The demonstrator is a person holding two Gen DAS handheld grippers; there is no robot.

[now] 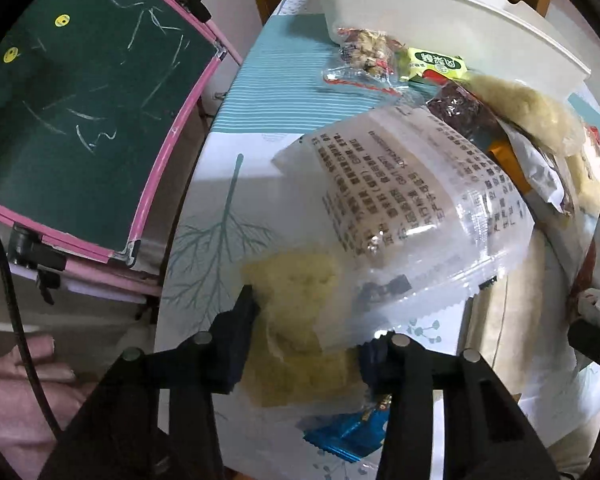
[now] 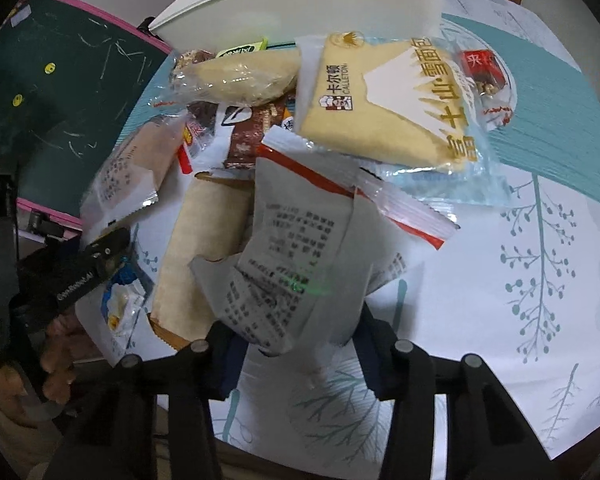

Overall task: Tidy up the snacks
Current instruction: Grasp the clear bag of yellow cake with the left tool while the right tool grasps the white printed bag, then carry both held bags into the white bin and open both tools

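My left gripper [image 1: 306, 344] is shut on a clear printed packet [image 1: 400, 200] that holds pale yellow cake, gripping its near end just above the table. The same packet [image 2: 128, 168] shows at the left of the right wrist view. My right gripper [image 2: 298, 348] is shut on the lower end of a grey-white packet [image 2: 300, 248] with black print and a red stripe. Beyond both lies a heap of snacks: a Calleton bread packet [image 2: 388, 112], a long pale bread [image 2: 240, 76], a nut packet [image 1: 368, 52] and a green-yellow packet [image 1: 436, 64]. A white bin [image 1: 440, 20] [image 2: 300, 4] stands behind the heap.
The table wears a white cloth with teal tree prints [image 2: 540, 280]. A blue wrapper [image 1: 352, 432] lies near my left fingers and a long brown packet [image 2: 204, 248] lies beside my right ones. A pink-framed chalkboard [image 1: 80, 100] stands off the table's left edge. A hand [image 2: 56, 360] is at lower left.
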